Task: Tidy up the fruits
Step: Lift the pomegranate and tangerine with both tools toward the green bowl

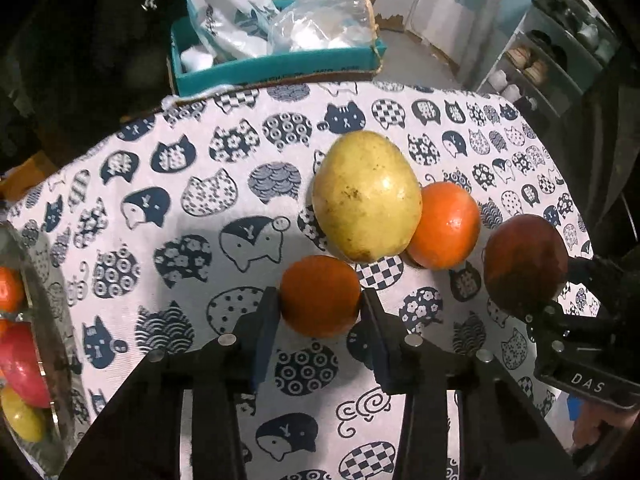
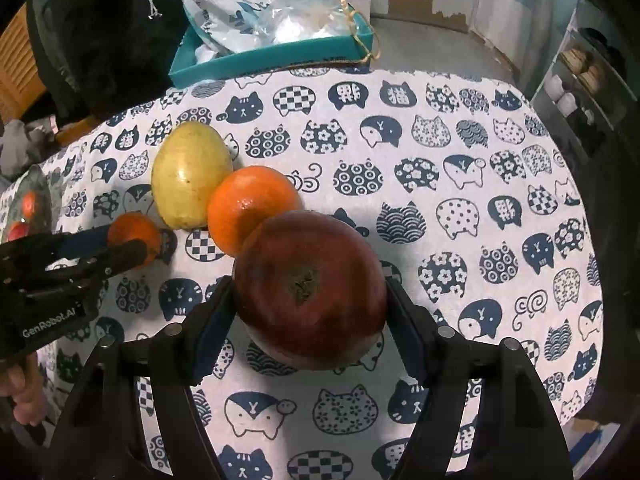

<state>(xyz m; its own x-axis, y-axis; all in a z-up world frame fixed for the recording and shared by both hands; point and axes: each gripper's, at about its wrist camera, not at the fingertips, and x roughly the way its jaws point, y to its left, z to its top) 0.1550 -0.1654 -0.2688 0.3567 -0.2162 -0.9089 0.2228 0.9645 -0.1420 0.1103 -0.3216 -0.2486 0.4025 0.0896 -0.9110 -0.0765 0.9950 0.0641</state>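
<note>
A small orange fruit (image 1: 320,296) sits on the counter (image 1: 192,208) between the two fingers of the left hand-held gripper (image 1: 320,304), whose blue pads press against its sides: the jaws are closed on it. In the right wrist view the same fruit (image 2: 134,234) shows at the left, with the left hand-held gripper's (image 2: 136,248) fingers around it.

Just behind it lies a large yellow-green fruit (image 1: 366,196), and touching that one on its right is a bigger orange fruit (image 1: 446,226). These three lie close together near the middle of the cat-patterned cloth (image 2: 460,184) that covers the counter.

To their right, a dark red apple-like fruit (image 2: 310,288) with its stem end facing up is clamped between the pads of the right hand-held gripper (image 2: 310,308), which grips it on both sides. The left wrist view shows this red fruit (image 1: 526,262) at the right.

At the far left edge of the counter, a glass-like bowl (image 1: 52,332) holds red, orange and yellow fruit. Beyond the counter stands a teal box (image 1: 280,64) filled with plastic bags (image 1: 320,24).
</note>
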